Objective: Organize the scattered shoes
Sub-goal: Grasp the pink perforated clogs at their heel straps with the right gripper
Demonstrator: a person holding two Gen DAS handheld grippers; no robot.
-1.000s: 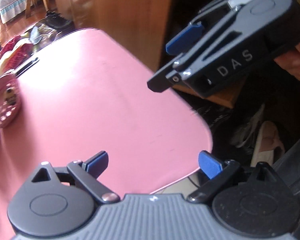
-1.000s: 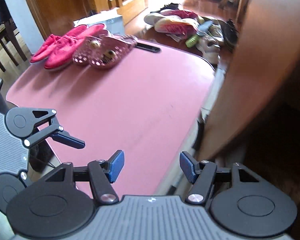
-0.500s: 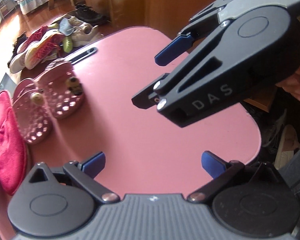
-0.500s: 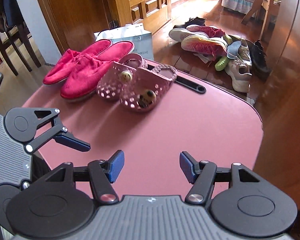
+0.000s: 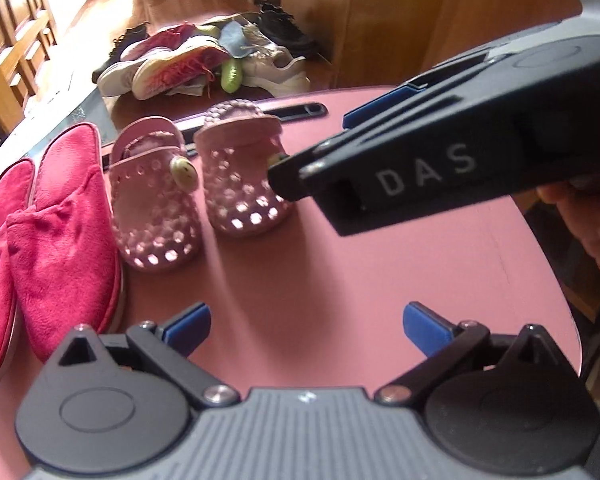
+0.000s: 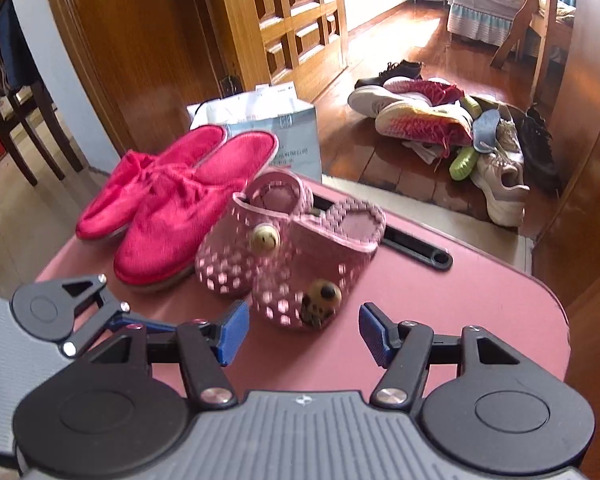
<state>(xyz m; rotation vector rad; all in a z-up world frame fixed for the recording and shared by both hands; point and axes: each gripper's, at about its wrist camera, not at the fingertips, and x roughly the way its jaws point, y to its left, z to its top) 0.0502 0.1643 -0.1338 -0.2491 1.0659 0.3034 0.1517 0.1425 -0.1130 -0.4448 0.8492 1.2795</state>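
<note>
Left wrist view: the left gripper (image 5: 306, 326) hovers over the near part of the pink bench (image 5: 380, 272), its blue-padded fingers (image 5: 188, 326) spread wide with nothing between them. On the left of the bench lie two red slippers (image 5: 56, 248) side by side, and just right of them stand two pink perforated clogs (image 5: 196, 196), each with a small charm on top. The right gripper (image 5: 312, 140) reaches in from the right, above the bench, its tip in front of the right-hand clog; a hand (image 5: 596, 224) holds it at the right edge. Its fingers look parted. Beyond the bench's far edge a pile of sneakers (image 5: 204, 64) lies on the wooden floor (image 5: 112, 20).

Right wrist view: the right gripper (image 6: 300, 328) is held just near of the nearer pink clog (image 6: 316, 268), fingers (image 6: 232, 332) spread, empty. The other clog sits touching it on the left, and the red slippers (image 6: 172, 200) lie further left. The left gripper (image 6: 112, 320) shows at the lower left. A black strap (image 6: 416, 250) lies on the bench behind the clogs. A white paper bag (image 6: 276, 124) stands behind the bench, and the shoe pile (image 6: 452, 128) is on the floor far right.
</note>
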